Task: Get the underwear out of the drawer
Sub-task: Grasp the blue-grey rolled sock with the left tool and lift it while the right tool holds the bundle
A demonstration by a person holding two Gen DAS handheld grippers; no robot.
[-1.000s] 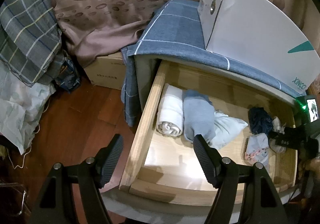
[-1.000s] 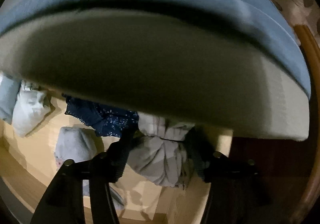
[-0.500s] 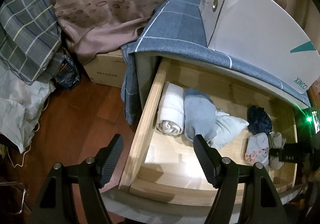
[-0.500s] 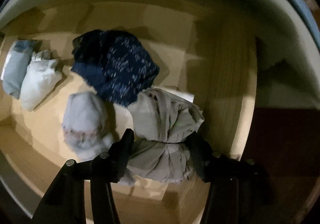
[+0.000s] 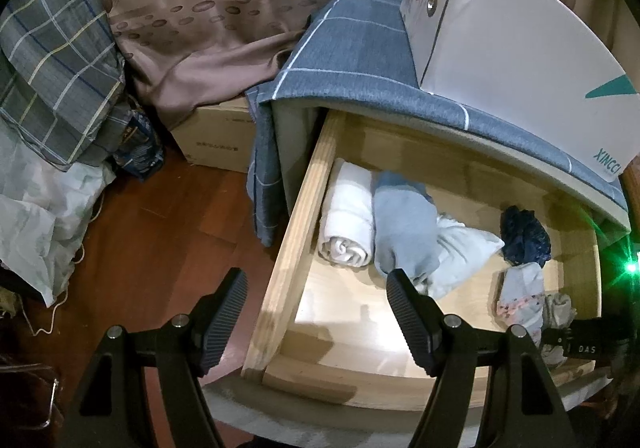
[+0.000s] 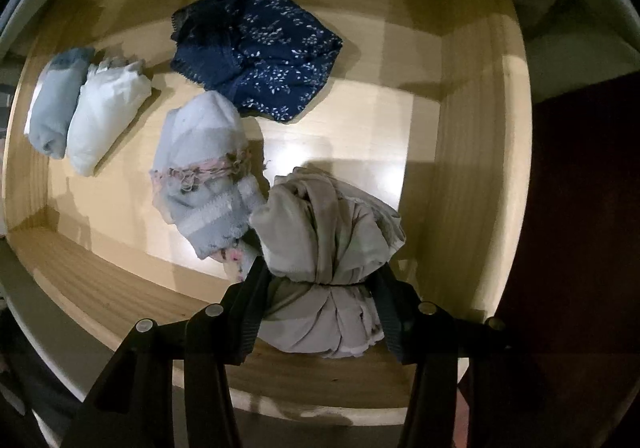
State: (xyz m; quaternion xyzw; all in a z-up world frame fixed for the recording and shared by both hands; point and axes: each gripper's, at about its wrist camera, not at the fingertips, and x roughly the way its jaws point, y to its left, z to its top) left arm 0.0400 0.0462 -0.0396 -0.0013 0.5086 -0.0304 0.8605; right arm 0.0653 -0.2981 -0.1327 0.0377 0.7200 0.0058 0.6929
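While my left tongs (image 5: 316,312) hang wide over the drawer's (image 5: 288,248) left rail, my right tongs (image 6: 320,304) pinch the knotted beige underwear (image 6: 324,248) above the drawer's front right corner.

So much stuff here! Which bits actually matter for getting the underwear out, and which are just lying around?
Matter:
- open wooden drawer
- beige underwear bundle, between the right gripper fingers
- navy patterned underwear
- pale blue underwear with pink trim

Lying around:
- white box
- rolled white towel
- plaid fabric
- cardboard box
- left gripper, open, idle
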